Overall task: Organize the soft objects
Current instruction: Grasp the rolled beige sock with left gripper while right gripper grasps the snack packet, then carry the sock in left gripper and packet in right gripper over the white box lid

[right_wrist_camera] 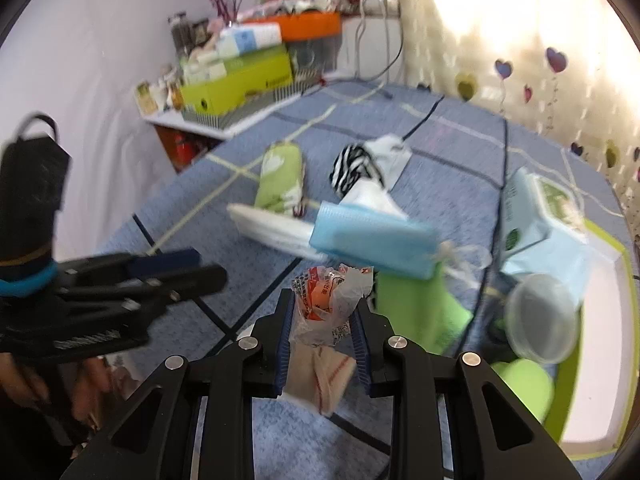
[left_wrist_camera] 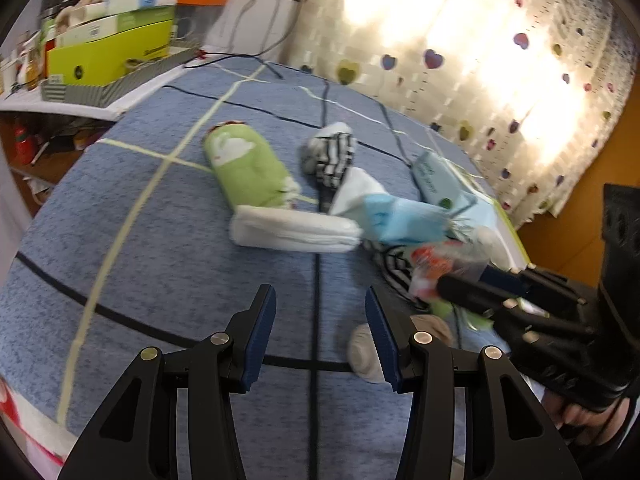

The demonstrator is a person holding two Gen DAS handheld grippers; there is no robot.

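**Soft things half gathered, one bag in the jaws**

Soft objects lay scattered across the blue checked bedspread (left_wrist_camera: 168,240): a rolled green cloth with a white cloud print (left_wrist_camera: 250,168), a black-and-white striped sock bundle (left_wrist_camera: 334,152), a folded white towel (left_wrist_camera: 296,232) just in front of the green roll, and a light blue folded pad (right_wrist_camera: 372,236) beside the towel. A beige balled sock (left_wrist_camera: 362,354) sat near the left gripper (left_wrist_camera: 320,336), whose fingers stood spread with nothing between them.

The right gripper (right_wrist_camera: 322,320) was pressed together on a crinkled clear plastic bag with orange print (right_wrist_camera: 328,300), held up off the bed near the middle of the pile.

At the right edge stood a lime-rimmed white tray (right_wrist_camera: 600,368). In or over it I could make out a pale blue tissue pack (right_wrist_camera: 536,220), a clear round plastic lid (right_wrist_camera: 540,316) and a green round thing (right_wrist_camera: 524,384); blur kept me from telling what rested on what.

Judging by the spread, sorting looked barely begun: most soft pieces remained on the bed.
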